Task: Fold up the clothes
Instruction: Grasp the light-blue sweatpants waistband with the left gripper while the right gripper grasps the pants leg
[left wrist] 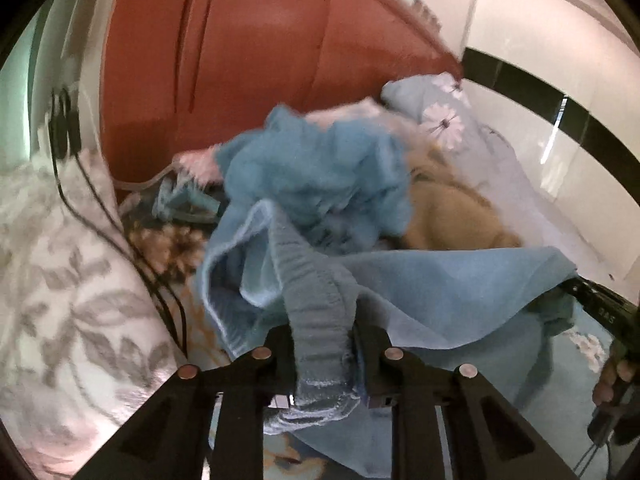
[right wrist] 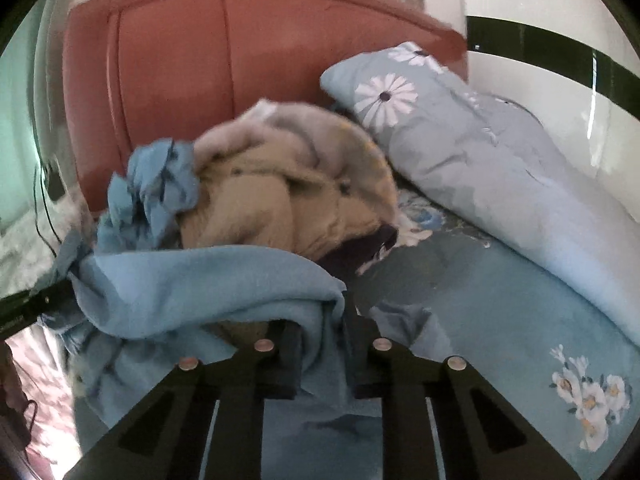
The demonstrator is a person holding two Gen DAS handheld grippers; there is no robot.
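Note:
A light blue garment (left wrist: 420, 292) hangs stretched between my two grippers above the bed. My left gripper (left wrist: 322, 356) is shut on its ribbed elastic waistband (left wrist: 316, 320). My right gripper (right wrist: 324, 344) is shut on another edge of the same blue garment (right wrist: 192, 284). The right gripper also shows at the right edge of the left wrist view (left wrist: 600, 300). The left gripper shows at the left edge of the right wrist view (right wrist: 28, 308). Behind the garment lies a pile of clothes: a crumpled blue piece (left wrist: 320, 172) and a tan coat (right wrist: 280, 200).
A red padded headboard (right wrist: 180, 60) stands behind the pile. A blue floral pillow (right wrist: 460, 144) lies at the right. A white and grey leaf-print pillow (left wrist: 60, 280) with black cables (left wrist: 80, 200) lies at the left. The blue floral bedsheet (right wrist: 520, 340) lies below.

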